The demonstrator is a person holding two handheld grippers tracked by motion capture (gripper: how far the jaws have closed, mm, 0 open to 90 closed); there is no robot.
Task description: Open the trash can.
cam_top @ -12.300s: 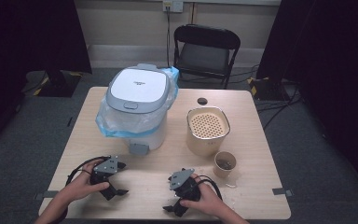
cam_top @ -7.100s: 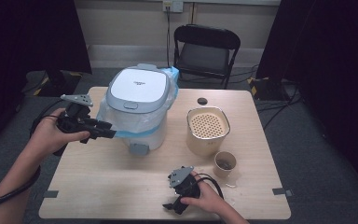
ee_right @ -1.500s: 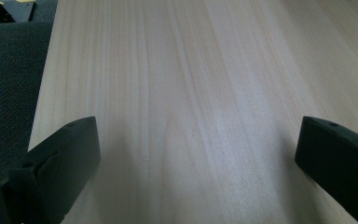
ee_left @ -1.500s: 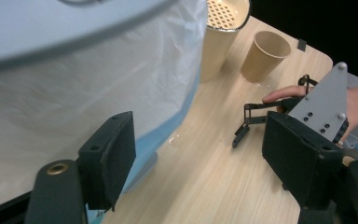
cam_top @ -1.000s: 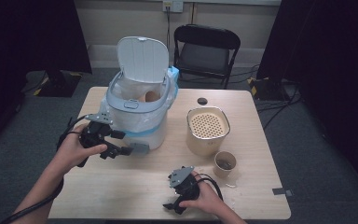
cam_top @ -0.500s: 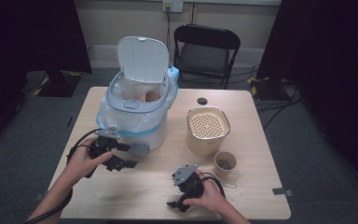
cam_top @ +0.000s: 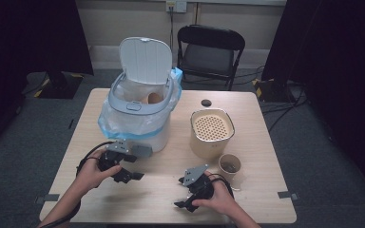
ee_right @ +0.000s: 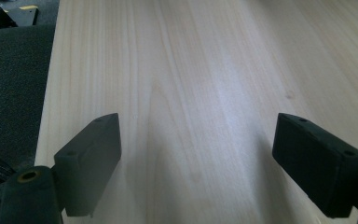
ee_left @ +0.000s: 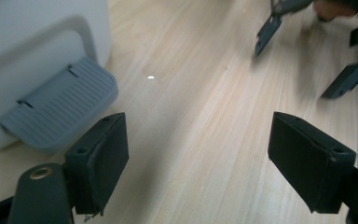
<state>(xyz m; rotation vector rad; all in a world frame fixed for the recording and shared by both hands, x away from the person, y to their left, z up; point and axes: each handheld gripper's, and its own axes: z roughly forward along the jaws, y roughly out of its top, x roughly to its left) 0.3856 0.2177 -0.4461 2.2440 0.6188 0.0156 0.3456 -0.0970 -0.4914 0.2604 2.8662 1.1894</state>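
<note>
Table (cam_top: 261, 142) bears one bin (cam_top: 138, 118), two cups.

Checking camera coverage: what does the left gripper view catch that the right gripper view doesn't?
Left gripper view alone: the bin's grey foot pedal and white wall, plus the other gripper, blurred, farther off. Right gripper view alone: the table's edge with dark floor beyond it. Both: bare light wooden tabletop seen between their own two black fingers, which stand apart with nothing between them.
</note>
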